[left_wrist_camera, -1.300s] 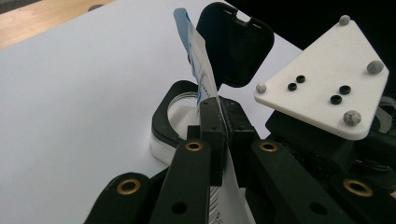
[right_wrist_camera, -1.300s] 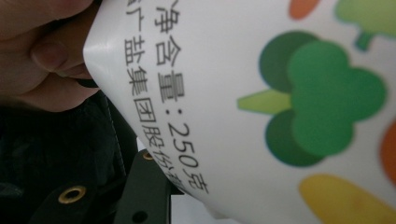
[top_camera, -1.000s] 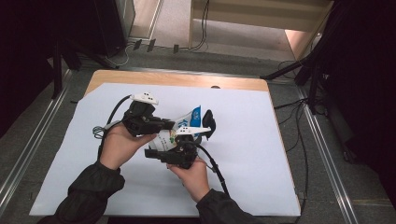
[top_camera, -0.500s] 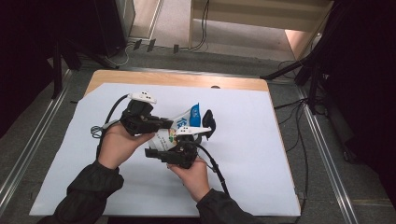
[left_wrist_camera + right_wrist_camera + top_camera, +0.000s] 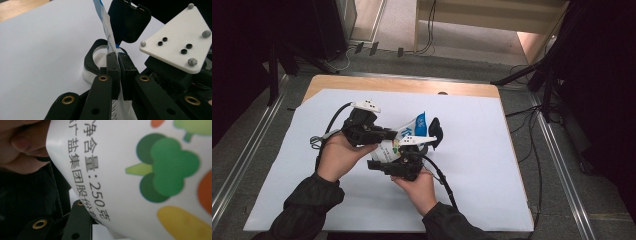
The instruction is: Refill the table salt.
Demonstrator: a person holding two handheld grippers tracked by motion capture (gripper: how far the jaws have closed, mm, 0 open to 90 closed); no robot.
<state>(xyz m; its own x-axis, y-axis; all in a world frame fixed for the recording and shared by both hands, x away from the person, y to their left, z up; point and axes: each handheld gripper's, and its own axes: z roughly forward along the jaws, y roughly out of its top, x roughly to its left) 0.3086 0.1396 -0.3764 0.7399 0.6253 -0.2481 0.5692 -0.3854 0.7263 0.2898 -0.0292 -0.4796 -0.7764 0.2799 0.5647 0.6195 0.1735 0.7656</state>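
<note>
A white salt bag [image 5: 411, 132] with a blue top and vegetable pictures is held tilted above the white sheet. My left gripper [image 5: 117, 65] is shut on the bag's thin edge [image 5: 109, 37], and in the high view it [image 5: 388, 135] comes in from the left. My right gripper [image 5: 398, 152] grips the bag's body from below. The printed bag [image 5: 140, 170] lies close against its camera, with one black jaw showing at the lower left. Under the bag's blue end stands a clear container [image 5: 96, 53] with a black rim, its black flip lid [image 5: 128, 21] standing open.
A white sheet [image 5: 492, 165] covers most of the wooden table [image 5: 412, 86]. The container's lid [image 5: 435, 132] stands just right of the bag. The right gripper's white three-cornered plate [image 5: 175, 42] is close beside the left jaws. Cables trail from both grippers toward the person.
</note>
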